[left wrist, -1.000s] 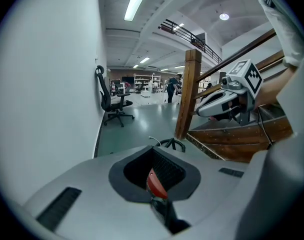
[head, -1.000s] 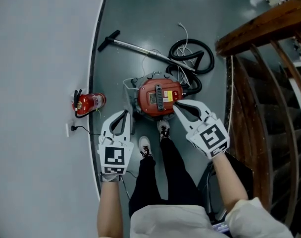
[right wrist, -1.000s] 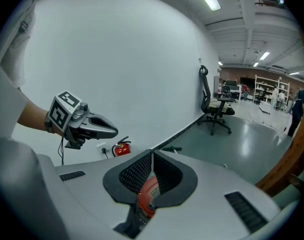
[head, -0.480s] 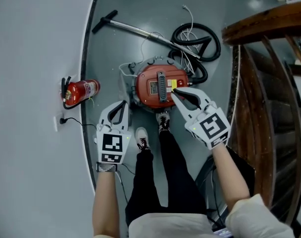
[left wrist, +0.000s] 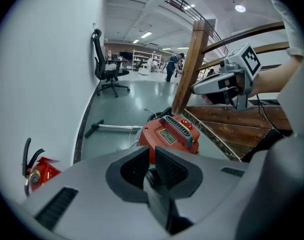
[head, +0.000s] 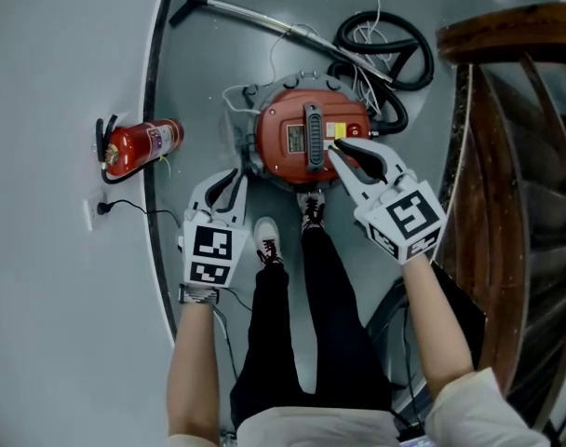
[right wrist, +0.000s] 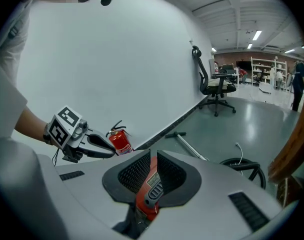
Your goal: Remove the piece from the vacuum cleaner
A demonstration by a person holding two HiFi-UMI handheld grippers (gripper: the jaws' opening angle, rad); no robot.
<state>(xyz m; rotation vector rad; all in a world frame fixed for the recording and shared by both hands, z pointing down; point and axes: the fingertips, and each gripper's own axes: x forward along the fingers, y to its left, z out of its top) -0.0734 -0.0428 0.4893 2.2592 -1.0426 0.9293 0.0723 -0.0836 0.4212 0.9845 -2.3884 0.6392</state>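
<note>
A red canister vacuum cleaner (head: 311,142) with a black handle on its lid stands on the grey floor, seen also in the left gripper view (left wrist: 167,134) and the right gripper view (right wrist: 151,186). Its black hose (head: 385,40) coils behind it and a metal wand (head: 255,15) lies at the back. My left gripper (head: 235,175) hovers just left of the canister; its jaws have just been opening and stand slightly apart with nothing between them. My right gripper (head: 337,149) hangs over the lid's right side, shut and empty.
A red fire extinguisher (head: 139,144) lies by the curved white wall (head: 60,110) on the left. A wooden stair railing (head: 506,35) runs along the right. The person's legs and shoes (head: 269,250) stand just in front of the vacuum. An office chair (left wrist: 104,69) stands far back.
Both grippers have sunk toward the vacuum cleaner, which now looks larger and closer. The left jaws have parted a little. The right jaws stay together.
</note>
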